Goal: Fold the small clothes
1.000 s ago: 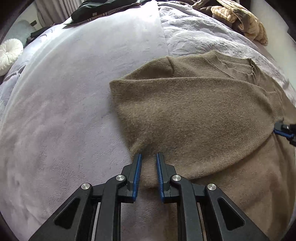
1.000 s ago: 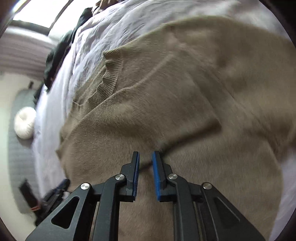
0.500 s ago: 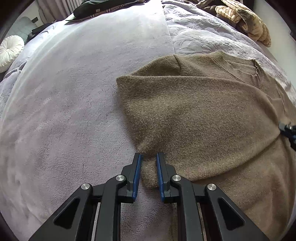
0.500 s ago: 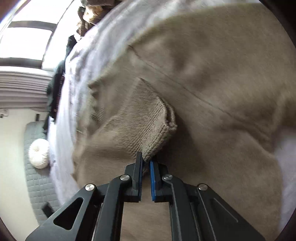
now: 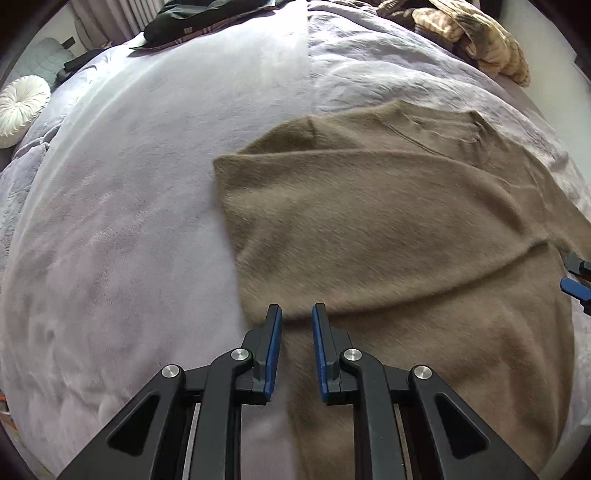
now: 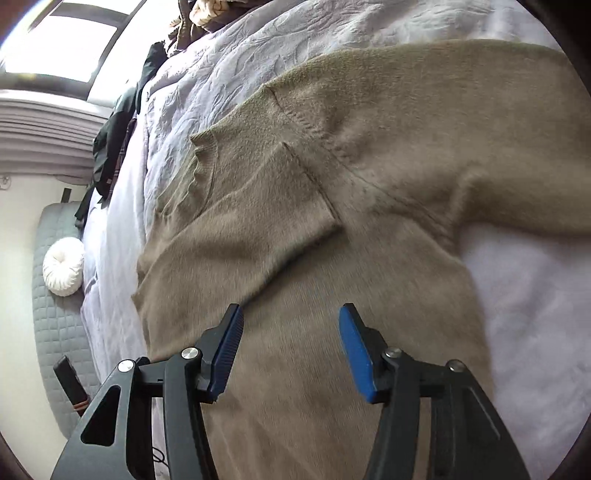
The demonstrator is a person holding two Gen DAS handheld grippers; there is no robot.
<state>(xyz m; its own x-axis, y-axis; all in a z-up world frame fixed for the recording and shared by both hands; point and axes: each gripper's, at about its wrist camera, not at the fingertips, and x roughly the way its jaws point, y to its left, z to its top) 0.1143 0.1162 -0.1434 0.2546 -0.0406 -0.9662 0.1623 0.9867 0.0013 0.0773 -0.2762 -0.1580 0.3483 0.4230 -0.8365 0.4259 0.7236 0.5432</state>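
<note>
A fuzzy olive-brown sweater (image 5: 388, 236) lies on a lilac bedspread (image 5: 129, 221). Its left sleeve is folded across the chest; the cuff (image 6: 295, 206) lies flat near the collar (image 6: 203, 166). The other sleeve (image 6: 517, 192) stretches out to the right. My left gripper (image 5: 297, 314) hovers over the sweater's left side at the folded sleeve's lower edge, jaws slightly apart and empty. My right gripper (image 6: 291, 314) is wide open and empty above the sweater's body, just below the cuff; its tip shows at the right edge of the left wrist view (image 5: 576, 277).
A white round cushion (image 5: 22, 107) sits on a grey quilted seat (image 6: 55, 295) beside the bed. Dark clothes (image 5: 207, 18) and a tan patterned heap (image 5: 480, 40) lie at the far end of the bed. A dark object (image 6: 70, 384) rests on the seat.
My right gripper held the sleeve cuff half a second ago; it has let it drop onto the chest, opened wide and drawn back. My left gripper has shifted slightly right over the sweater.
</note>
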